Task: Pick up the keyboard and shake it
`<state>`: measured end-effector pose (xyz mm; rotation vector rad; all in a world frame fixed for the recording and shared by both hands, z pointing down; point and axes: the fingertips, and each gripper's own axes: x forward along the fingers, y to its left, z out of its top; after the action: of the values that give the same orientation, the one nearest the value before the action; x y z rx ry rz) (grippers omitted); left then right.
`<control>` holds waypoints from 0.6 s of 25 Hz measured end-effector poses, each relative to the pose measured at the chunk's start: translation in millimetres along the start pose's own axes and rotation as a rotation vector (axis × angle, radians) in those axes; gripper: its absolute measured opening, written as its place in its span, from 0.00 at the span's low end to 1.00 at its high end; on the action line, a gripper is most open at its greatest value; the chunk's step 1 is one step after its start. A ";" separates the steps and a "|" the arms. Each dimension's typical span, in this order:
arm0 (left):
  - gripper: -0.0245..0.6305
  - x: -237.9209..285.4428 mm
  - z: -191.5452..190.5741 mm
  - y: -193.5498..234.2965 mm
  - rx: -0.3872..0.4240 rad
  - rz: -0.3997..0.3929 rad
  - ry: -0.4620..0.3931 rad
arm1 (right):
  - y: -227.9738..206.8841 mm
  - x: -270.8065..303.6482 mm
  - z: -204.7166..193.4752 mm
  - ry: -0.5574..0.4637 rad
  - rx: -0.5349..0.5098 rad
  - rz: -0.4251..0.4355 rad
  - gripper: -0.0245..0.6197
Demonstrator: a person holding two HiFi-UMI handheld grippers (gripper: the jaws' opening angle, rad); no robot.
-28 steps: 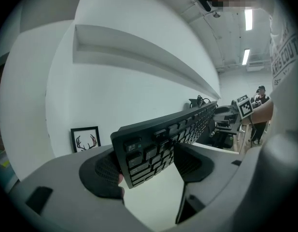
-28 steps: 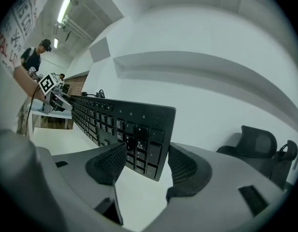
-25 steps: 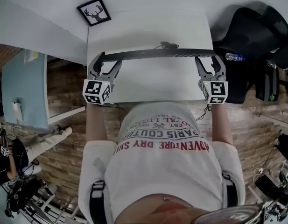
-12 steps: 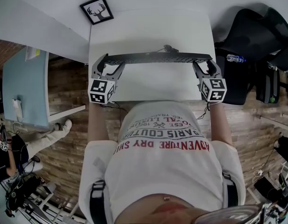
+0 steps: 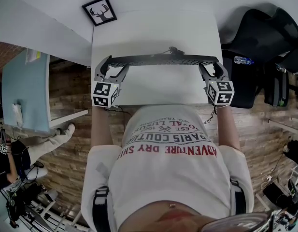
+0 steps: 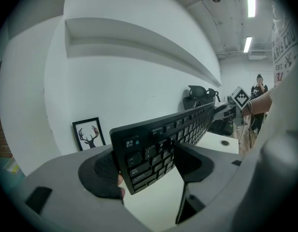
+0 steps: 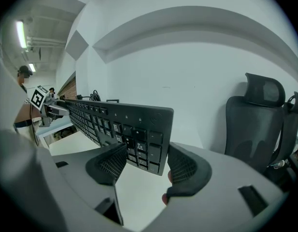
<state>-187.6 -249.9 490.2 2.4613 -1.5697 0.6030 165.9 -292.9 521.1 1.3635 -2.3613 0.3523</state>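
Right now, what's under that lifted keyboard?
Only bare white table shows beneath the keyboard, which is held clear of it by its ends. From overhead, the keyboard covers a strip of it.

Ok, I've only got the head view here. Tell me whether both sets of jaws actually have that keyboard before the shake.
Observer: The left gripper has its jaws shut on the Esc end of the keyboard, one pad on the keys, one behind.
Operator: Now the right one.
Observer: The right gripper clamps the number-pad end the same way.
Operator: Confirm it's off the table.
Observer: White table shows beneath the keyboard's lower edge, so it hangs clear.
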 end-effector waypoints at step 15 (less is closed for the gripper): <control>0.54 -0.1 -4.1 -0.1 -0.001 -0.011 0.010 | 2.4 -1.0 -5.5 0.028 0.014 -0.007 0.48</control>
<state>-188.6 -248.3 493.8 2.4604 -1.5519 0.6126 165.5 -288.7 525.5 1.3645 -2.3346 0.3843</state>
